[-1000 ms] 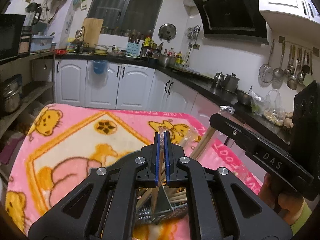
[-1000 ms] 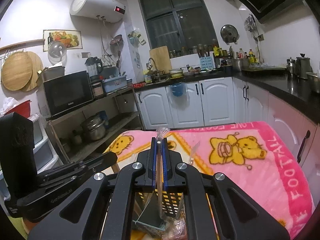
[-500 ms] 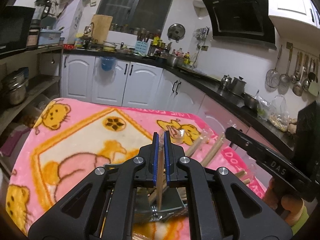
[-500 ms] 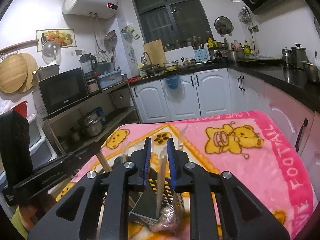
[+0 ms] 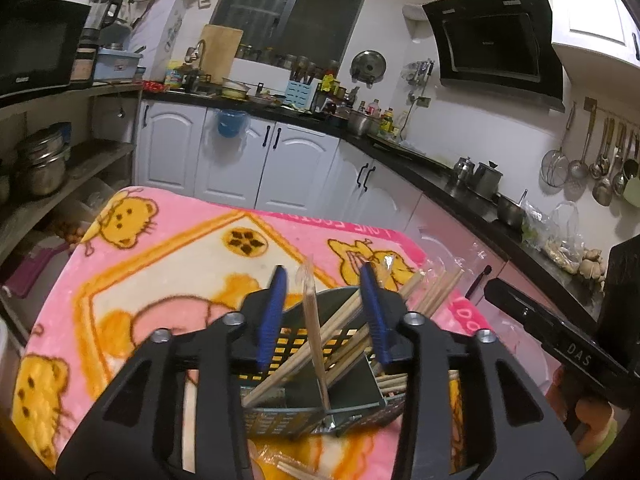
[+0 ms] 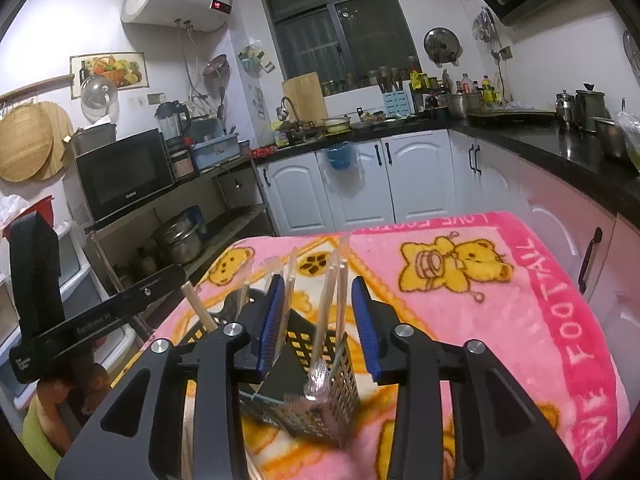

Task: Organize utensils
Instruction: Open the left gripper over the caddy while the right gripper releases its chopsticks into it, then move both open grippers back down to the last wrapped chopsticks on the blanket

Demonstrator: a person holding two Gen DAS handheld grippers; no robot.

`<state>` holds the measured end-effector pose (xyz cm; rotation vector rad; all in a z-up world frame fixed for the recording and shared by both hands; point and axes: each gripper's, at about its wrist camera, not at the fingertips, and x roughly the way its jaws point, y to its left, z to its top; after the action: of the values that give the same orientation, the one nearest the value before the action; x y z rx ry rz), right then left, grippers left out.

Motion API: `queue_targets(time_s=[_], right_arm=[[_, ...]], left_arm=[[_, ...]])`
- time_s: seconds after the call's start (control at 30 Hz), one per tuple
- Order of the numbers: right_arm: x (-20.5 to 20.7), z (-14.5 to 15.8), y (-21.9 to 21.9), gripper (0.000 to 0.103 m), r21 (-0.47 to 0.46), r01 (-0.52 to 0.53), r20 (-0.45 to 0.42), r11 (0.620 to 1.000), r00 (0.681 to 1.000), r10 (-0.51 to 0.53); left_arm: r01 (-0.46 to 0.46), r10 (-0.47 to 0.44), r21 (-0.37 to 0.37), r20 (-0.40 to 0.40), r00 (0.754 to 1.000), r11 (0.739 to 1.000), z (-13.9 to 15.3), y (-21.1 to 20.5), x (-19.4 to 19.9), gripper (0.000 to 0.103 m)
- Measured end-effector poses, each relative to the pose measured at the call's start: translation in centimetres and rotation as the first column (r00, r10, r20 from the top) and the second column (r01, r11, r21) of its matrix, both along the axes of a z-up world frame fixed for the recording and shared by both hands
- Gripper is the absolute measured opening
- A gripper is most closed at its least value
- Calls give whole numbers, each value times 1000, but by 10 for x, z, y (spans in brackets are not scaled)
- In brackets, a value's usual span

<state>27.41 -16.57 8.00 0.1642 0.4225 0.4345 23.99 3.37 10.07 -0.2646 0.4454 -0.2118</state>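
Note:
A black perforated utensil holder stands on the pink bear blanket, with several wooden chopsticks leaning in it. One wrapped chopstick pair stands upright between my left gripper's open jaws, not held. In the right wrist view the same holder holds clear-wrapped utensils. My right gripper is open around them, touching none.
White cabinets and a black counter lie beyond the table's far edge. A shelf with pots and a microwave stands to the left. Loose wrapped chopsticks lie on the blanket below the holder.
Both grippers opened. The left let go of its chopstick pair and the right let go of its wrapped utensil; both items now stand in the holder.

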Motion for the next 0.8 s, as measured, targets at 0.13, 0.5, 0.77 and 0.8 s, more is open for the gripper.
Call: queue_targets(time_s=[0.13,0.5,0.77,0.8], right_arm=[[-7,1,-5,39,-3,2,3,1000,1000,-2],[-35,-4,-11,49,-52,11,19,999,1000,-10],[-60,-6,-9,57,-75,-9,36,997,999,12],[-63,-6,-8,59,-80,-10,39,997,999,13]], left_arm=[[-5,5,-6,-15,1000,1000,-1,3,-4,44],[24,-25,-22,-58,998,999,-8,8,-26,73],[31,-32,-16,-73,997,999,-14,7,-43,88],[33,-34,-13,-73,997,999,-15,7,-44,90]])
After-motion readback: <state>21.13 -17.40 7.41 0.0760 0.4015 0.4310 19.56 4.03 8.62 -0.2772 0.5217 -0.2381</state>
